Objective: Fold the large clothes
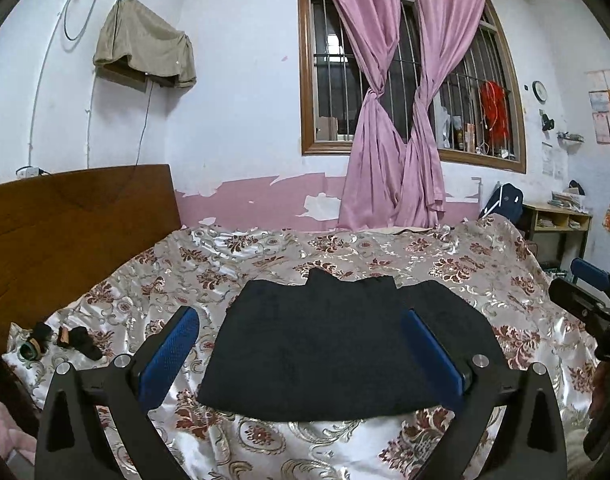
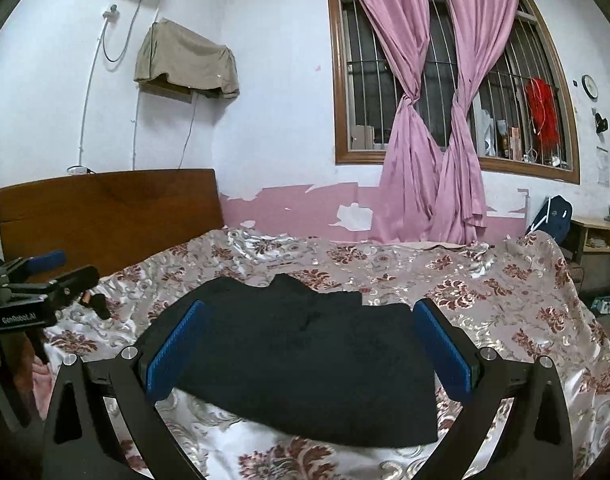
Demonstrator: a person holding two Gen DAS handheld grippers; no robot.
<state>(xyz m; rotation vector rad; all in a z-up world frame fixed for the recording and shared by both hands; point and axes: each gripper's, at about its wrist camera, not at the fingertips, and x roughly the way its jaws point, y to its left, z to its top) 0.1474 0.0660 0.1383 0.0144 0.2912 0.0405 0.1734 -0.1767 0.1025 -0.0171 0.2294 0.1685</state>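
A dark navy garment [image 1: 325, 344] lies folded into a flat, roughly rectangular shape on the floral bedspread [image 1: 345, 248]. My left gripper [image 1: 301, 316] hovers at its near edge, blue pads spread wide and holding nothing. In the right wrist view the same garment [image 2: 305, 360] lies under my right gripper [image 2: 311, 306], which is also open and holds nothing. Each gripper shows in the other's view: the right gripper [image 1: 585, 300] at the right edge, the left gripper [image 2: 45, 280] at the left edge.
A wooden headboard [image 1: 77, 232] stands at the left of the bed. Small dark items [image 1: 77, 340] lie on the bedspread near it. Pink curtains [image 1: 385, 140] hang at the barred window behind. A small desk [image 1: 561, 220] stands at the far right.
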